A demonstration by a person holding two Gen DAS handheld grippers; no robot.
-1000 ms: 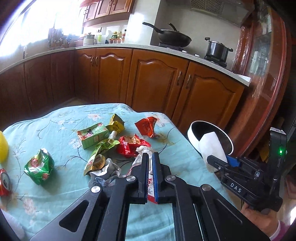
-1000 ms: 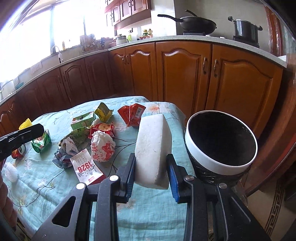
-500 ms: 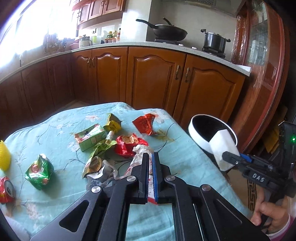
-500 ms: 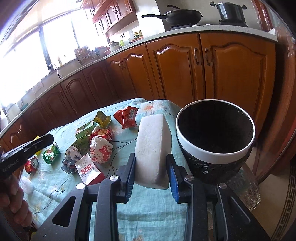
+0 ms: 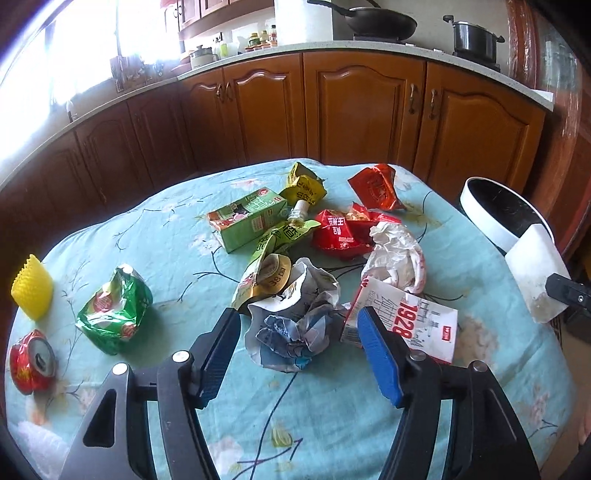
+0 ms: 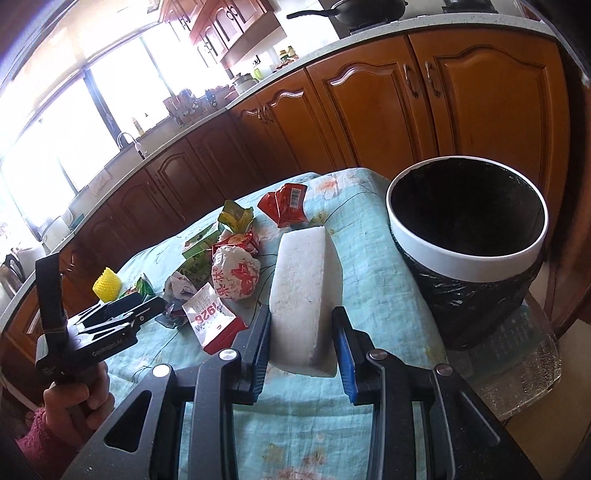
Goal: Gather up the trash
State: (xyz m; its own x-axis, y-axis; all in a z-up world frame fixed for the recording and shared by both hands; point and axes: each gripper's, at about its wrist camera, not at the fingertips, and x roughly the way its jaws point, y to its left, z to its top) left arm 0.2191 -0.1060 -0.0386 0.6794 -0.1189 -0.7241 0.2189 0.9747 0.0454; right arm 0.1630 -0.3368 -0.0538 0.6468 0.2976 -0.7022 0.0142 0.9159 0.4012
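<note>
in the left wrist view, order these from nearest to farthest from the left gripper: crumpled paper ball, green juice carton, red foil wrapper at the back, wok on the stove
1. crumpled paper ball: just ahead of the left gripper, between its opening jaws, not gripped.
2. green juice carton: mid-table, left of centre.
3. red foil wrapper: near the table's far edge, to the right.
4. wok: on the stove, beyond the cabinets.

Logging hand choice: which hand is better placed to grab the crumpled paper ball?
Left. The left gripper is opening with the paper ball between its fingers, not yet gripped. The right gripper is shut on the foam block beside the bin.
</note>
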